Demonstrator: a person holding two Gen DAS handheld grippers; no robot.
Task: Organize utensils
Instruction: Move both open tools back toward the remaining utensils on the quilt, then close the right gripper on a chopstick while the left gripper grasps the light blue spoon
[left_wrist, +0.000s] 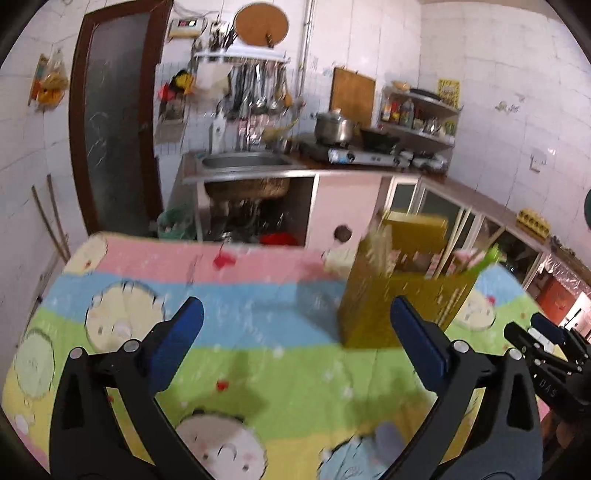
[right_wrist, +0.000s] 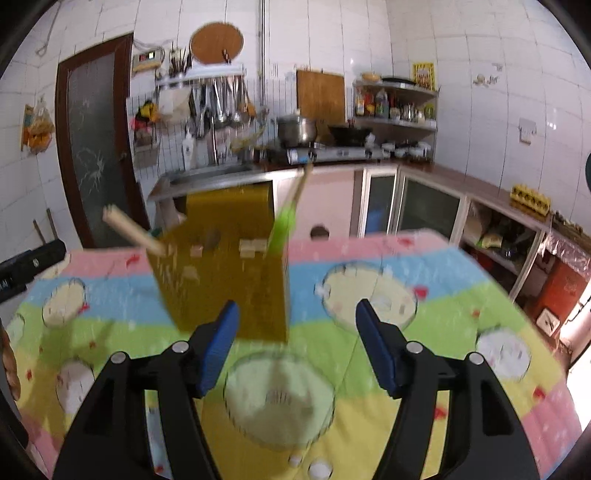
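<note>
Left gripper (left_wrist: 295, 332): blue pads spread wide, nothing between them but tablecloth. Right gripper (right_wrist: 295, 336): pads also apart, empty, a narrower gap than the left's. Neither touches anything.

Just ahead of both tongs stands the utensil holder (left_wrist: 399, 295), a mustard-yellow box with a taller back panel, upright on the table. From the left tongs it sits ahead and to the right, its lower corner partly behind the right-hand pad; from the right tongs it sits ahead and slightly left, its base just beyond the left-hand pad.

Inside the holder: pale wooden sticks, likely chopsticks (right_wrist: 133, 230), leaning out to one side; a green-handled utensil (right_wrist: 284, 225) leaning out the other way; some short pale ends showing in the compartments. Motion blur keeps me from telling what those are.

Beyond, the striped cartoon tablecloth (left_wrist: 258, 295) shows no loose utensils in either view. Farther off, the kitchen counter (left_wrist: 258, 173), with sink and stove.

Judgement: sorting looks mostly or wholly finished, since all visible utensils are in the holder. Possibly left: straightening the leaning pieces.
</note>
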